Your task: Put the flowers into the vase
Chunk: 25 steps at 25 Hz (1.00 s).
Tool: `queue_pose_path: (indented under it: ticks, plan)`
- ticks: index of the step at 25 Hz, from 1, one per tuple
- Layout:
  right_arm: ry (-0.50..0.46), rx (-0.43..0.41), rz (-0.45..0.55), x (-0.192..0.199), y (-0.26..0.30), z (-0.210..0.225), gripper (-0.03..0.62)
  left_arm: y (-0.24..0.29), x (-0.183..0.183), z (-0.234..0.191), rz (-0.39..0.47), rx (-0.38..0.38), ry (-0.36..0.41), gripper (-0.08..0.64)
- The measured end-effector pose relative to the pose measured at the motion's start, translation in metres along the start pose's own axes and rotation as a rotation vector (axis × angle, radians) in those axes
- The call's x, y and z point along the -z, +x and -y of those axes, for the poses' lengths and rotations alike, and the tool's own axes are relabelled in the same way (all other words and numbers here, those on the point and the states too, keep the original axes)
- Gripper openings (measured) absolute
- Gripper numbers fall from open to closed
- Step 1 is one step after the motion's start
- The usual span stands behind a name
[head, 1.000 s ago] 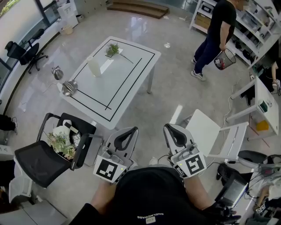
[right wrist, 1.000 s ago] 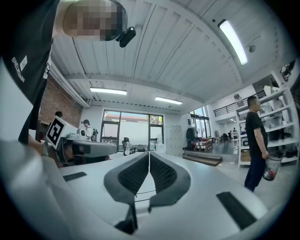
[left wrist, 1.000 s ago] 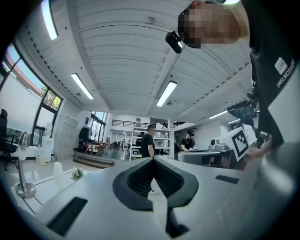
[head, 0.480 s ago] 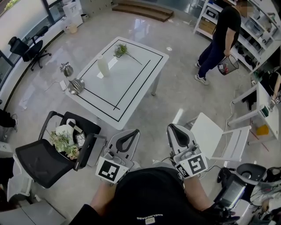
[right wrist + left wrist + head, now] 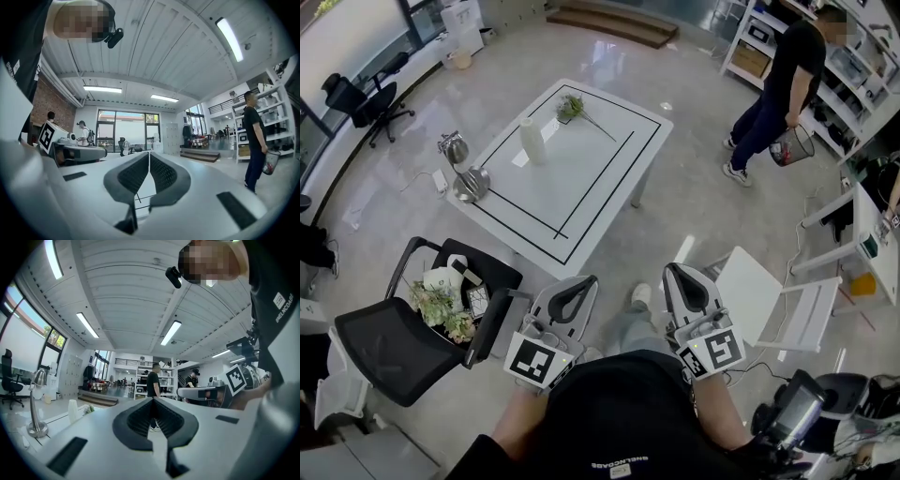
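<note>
A white vase (image 5: pixel 530 141) stands upright on the white table (image 5: pixel 600 178), far ahead of me. A green flower sprig (image 5: pixel 572 108) lies on the table beyond the vase, its thin stem pointing right. My left gripper (image 5: pixel 581 280) and right gripper (image 5: pixel 674 270) are held side by side close to my body, well short of the table, both shut with nothing between the jaws. In the left gripper view the shut left gripper (image 5: pixel 153 400) points level, with the vase (image 5: pixel 72 410) small at the far left. The right gripper (image 5: pixel 149 153) is likewise shut and empty.
A black chair (image 5: pixel 389 342) at my left carries a flower bunch (image 5: pixel 441 307). A metal bowl (image 5: pixel 472 184) and a kettle (image 5: pixel 453 147) sit by the table's left corner. A white chair (image 5: pixel 773 302) stands at the right. A person with a basket (image 5: pixel 786 80) walks near the shelves.
The table with vase and flower has drawn nearer and lower in the head view. Both grippers stay shut in front of me. The person with the basket has stepped to the right.
</note>
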State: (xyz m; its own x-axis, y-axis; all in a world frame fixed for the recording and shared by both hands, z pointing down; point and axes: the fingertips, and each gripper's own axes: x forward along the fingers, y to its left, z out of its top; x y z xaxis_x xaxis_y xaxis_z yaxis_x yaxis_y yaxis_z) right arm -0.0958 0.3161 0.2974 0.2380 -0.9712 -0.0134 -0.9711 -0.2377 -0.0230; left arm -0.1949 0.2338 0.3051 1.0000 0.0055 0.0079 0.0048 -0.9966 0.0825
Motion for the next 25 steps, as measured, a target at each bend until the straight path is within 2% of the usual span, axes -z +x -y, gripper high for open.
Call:
queue_pose_path:
  ticks: [12, 25]
  plan:
    - [0.022, -0.044, -0.012, 0.015, 0.066, 0.049, 0.017, 0.061, 0.009, -0.048, -0.013, -0.039, 0.004, 0.005]
    - [0.054, -0.086, -0.055, 0.034, 0.14, 0.146, 0.017, 0.169, 0.024, -0.104, -0.051, -0.104, -0.032, 0.005]
